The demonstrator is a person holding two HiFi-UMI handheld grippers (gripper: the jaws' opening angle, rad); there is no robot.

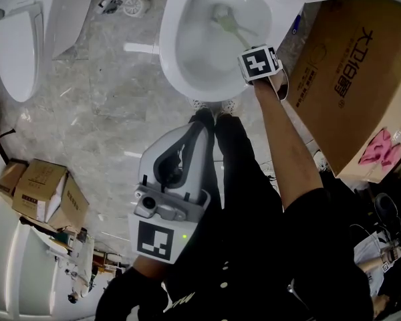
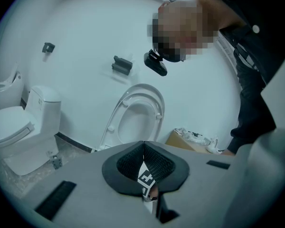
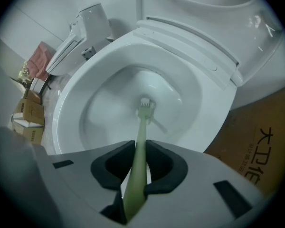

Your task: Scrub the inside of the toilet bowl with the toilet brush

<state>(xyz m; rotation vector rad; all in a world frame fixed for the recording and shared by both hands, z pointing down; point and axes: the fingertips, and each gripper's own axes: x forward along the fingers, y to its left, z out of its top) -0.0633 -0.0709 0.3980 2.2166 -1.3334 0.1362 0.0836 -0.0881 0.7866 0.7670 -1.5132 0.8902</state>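
The white toilet bowl (image 1: 180, 79) lies at the top middle of the head view and fills the right gripper view, its rim (image 3: 73, 96) sweeping round to the left. A pale green toilet brush (image 1: 228, 23) reaches down into it, its head (image 3: 145, 106) low in the basin near the drain. My right gripper (image 1: 250, 52) hangs over the bowl's right rim and is shut on the brush handle (image 3: 138, 141). My left gripper (image 1: 180, 154) is held back near my body, away from the bowl. Its jaws (image 2: 143, 145) are shut with nothing between them and face a white wall.
A large cardboard box (image 1: 347, 79) stands right of the bowl with a pink cloth (image 1: 381, 146) on it. Another toilet (image 1: 17, 45) sits at far left, small boxes (image 1: 43, 192) below it. A loose toilet seat (image 2: 137, 118) leans on the wall. My dark-trousered legs (image 1: 244, 179) stand before the bowl.
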